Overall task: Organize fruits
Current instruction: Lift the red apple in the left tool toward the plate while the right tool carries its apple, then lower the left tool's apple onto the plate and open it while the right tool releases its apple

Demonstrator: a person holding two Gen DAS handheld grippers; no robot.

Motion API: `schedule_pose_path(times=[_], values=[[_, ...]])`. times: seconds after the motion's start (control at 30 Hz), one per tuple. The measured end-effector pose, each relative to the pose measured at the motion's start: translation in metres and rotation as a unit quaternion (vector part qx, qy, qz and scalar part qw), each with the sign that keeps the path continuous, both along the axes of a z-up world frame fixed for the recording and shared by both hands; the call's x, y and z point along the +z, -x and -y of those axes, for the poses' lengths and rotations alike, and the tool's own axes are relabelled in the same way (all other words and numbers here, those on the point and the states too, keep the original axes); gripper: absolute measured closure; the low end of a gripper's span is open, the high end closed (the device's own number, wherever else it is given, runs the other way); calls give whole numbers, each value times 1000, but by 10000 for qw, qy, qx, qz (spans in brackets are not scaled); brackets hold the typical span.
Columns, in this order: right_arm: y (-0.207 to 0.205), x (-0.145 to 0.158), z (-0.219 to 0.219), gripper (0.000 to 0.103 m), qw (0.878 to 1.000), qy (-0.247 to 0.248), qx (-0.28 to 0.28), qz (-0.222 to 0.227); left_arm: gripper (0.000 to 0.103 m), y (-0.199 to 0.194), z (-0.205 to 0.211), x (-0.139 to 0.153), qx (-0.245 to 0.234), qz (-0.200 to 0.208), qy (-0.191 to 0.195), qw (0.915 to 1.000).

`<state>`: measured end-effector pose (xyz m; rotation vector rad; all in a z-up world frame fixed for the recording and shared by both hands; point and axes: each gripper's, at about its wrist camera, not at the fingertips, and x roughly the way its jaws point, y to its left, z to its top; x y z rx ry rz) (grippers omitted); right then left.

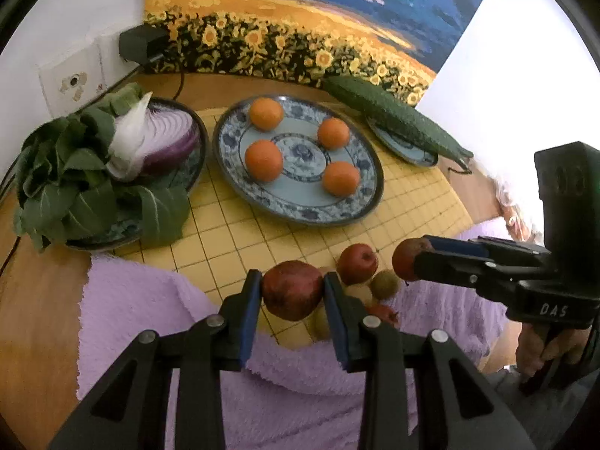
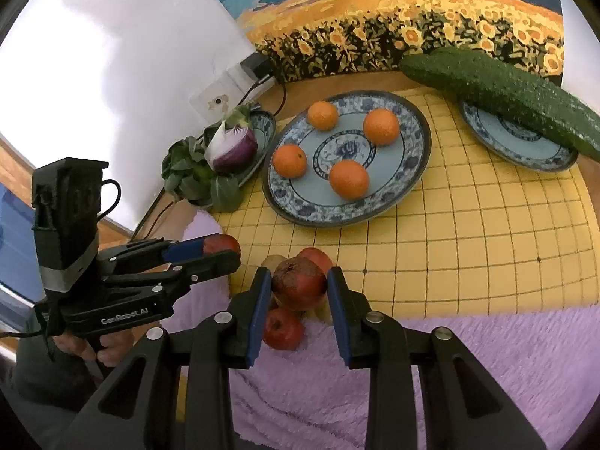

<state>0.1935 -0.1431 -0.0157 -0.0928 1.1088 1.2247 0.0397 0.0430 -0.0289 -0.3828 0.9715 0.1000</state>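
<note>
Item: two dark red fruits, each clamped between blue pads, one in the left gripper (image 1: 292,292) and one in the right gripper (image 2: 299,289) (both over the yellow mat's (image 2: 468,262) near edge, beside loose fruit).

Bright, even daylight; the white wall (image 1: 525,56) blows out to glare. Fisheye bending curves the yellow grid mat (image 2: 487,247), black vignette rings both views, edges slightly soft.

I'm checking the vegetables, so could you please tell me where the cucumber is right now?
The cucumber lies across the small blue plate at the table's back right, right of the plate of oranges, below the sunflower painting.
</note>
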Motion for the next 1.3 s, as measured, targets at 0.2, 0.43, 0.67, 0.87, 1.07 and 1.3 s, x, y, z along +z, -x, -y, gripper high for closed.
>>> schedule_pose_path(times=[0.2,0.43,0.67,0.87,1.07,1.3], values=[[-4,5,-4,71,10000,-56,26,41,68,-1,-2,11,143,174,-50,9997],[-12,13,-8,71,9999,-103,10,137,68,-2,-13,19,366,340,34,9987],[-26,16,-17,71,9997,-163,1,196,68,-13,-21,22,470,405,-3,9981],[-51,22,-31,71,9994,-224,-83,253,68,-37,-17,20,256,361,-69,9990],[-74,26,-50,71,9992,-234,-39,331,68,-60,-13,8,163,271,33,9995],[-94,25,-81,71,9988,-171,91,457,68,-75,-9,-7,93,55,7,9999]])
